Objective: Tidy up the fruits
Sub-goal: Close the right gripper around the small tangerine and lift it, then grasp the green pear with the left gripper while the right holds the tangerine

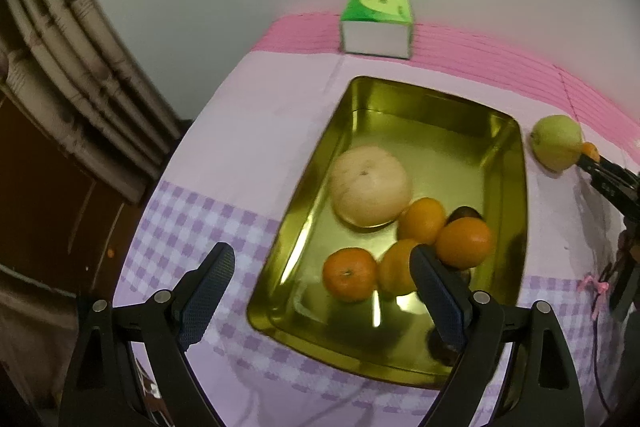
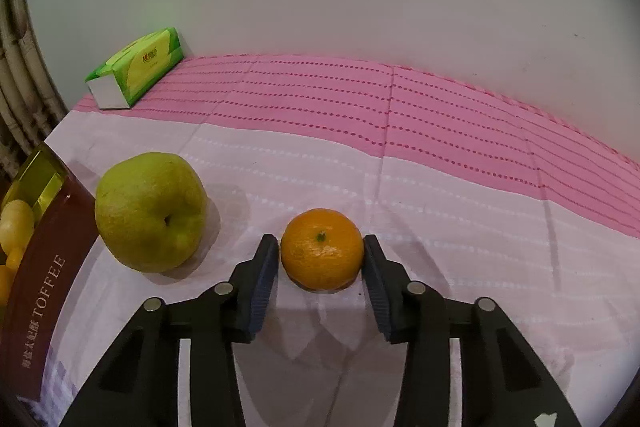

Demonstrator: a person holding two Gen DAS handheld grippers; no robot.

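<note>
A gold tin tray (image 1: 400, 115) holds a pale round fruit (image 1: 370, 185), several oranges (image 1: 464, 241) and a dark fruit (image 1: 464, 213). My left gripper (image 1: 320, 251) hovers over the tray's near end, open, with nothing between its fingers. On the cloth to the right of the tin lies a green pear-like fruit (image 2: 150, 213), also seen in the left wrist view (image 1: 558, 143). Just right of it an orange (image 2: 322, 251) rests on the cloth. My right gripper (image 2: 322, 259) is shut on it, one pad against each side.
A green tissue pack (image 2: 136, 73) sits at the back left against the wall. The tin's brown side (image 2: 44, 267), lettered TOFFEE, stands close left of the green fruit. The table's left edge (image 1: 168, 187) drops off toward pipes (image 1: 80, 67).
</note>
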